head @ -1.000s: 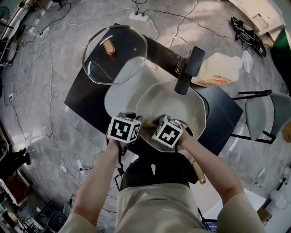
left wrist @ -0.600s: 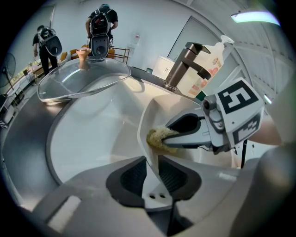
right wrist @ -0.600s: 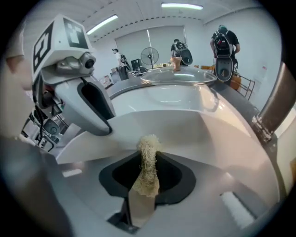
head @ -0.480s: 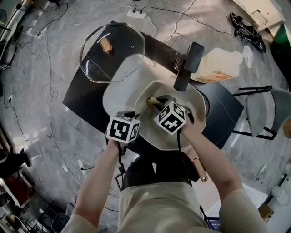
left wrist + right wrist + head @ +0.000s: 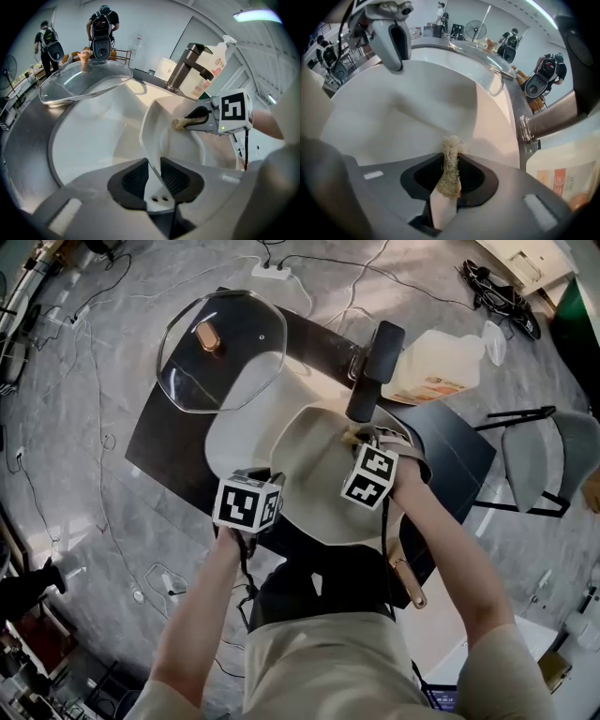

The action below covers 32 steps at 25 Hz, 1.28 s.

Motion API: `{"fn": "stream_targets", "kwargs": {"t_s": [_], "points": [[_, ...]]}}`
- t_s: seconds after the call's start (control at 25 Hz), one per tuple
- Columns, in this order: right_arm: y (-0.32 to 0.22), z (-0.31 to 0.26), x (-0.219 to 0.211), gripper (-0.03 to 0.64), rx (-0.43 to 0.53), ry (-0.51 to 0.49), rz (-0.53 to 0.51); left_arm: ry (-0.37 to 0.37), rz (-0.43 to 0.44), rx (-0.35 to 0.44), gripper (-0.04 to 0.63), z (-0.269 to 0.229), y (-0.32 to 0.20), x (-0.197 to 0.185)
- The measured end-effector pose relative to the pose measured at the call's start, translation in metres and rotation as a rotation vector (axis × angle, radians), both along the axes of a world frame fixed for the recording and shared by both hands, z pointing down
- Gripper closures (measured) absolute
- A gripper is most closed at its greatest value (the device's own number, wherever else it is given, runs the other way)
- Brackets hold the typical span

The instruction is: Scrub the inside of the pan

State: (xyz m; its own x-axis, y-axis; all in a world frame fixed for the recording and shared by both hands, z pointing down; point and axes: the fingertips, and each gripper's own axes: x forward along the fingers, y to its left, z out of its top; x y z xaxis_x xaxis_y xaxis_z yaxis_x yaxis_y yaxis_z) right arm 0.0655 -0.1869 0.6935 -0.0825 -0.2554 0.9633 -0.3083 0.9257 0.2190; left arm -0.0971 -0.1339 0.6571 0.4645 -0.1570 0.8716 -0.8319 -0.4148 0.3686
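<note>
Head view: white pan (image 5: 314, 470) sits tilted inside the pale sink (image 5: 239, 413) set in a dark table (image 5: 164, 442), its open face turned toward the faucet (image 5: 370, 371). Left gripper (image 5: 154, 174) is clamped on the pan's near rim, the thin white edge pinched between both ribbed pads. Right gripper (image 5: 450, 177) points steeply down into the pan, jaws closed on a tan fibrous scrubber (image 5: 451, 161) whose frayed tip meets the inner wall at the far side, just below the faucet. Glass lid (image 5: 225, 348) rests over the sink's far-left edge. Soap bottle (image 5: 441, 376) lies beside the faucet.
</note>
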Motion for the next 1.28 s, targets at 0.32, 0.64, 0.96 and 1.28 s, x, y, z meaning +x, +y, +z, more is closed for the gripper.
{"fn": "stream_targets", "kwargs": {"t_s": [0.32,0.64,0.96,1.28], "points": [[0.062,-0.008,0.024,0.523,-0.214,0.115,-0.036,0.0,0.001,0.007,0.505,-0.001,-0.002,0.002],[0.139,-0.012,-0.014,0.52,-0.431,-0.039,-0.099,0.004,0.002,0.016,0.505,-0.006,-0.006,0.003],[0.129,-0.003,-0.081,0.514,-0.376,-0.213,-0.075,0.008,0.004,0.006,0.505,-0.006,-0.006,0.003],[0.059,0.004,-0.103,0.514,-0.241,-0.335,0.088,0.003,0.005,0.014,0.505,-0.006,-0.006,0.002]]}}
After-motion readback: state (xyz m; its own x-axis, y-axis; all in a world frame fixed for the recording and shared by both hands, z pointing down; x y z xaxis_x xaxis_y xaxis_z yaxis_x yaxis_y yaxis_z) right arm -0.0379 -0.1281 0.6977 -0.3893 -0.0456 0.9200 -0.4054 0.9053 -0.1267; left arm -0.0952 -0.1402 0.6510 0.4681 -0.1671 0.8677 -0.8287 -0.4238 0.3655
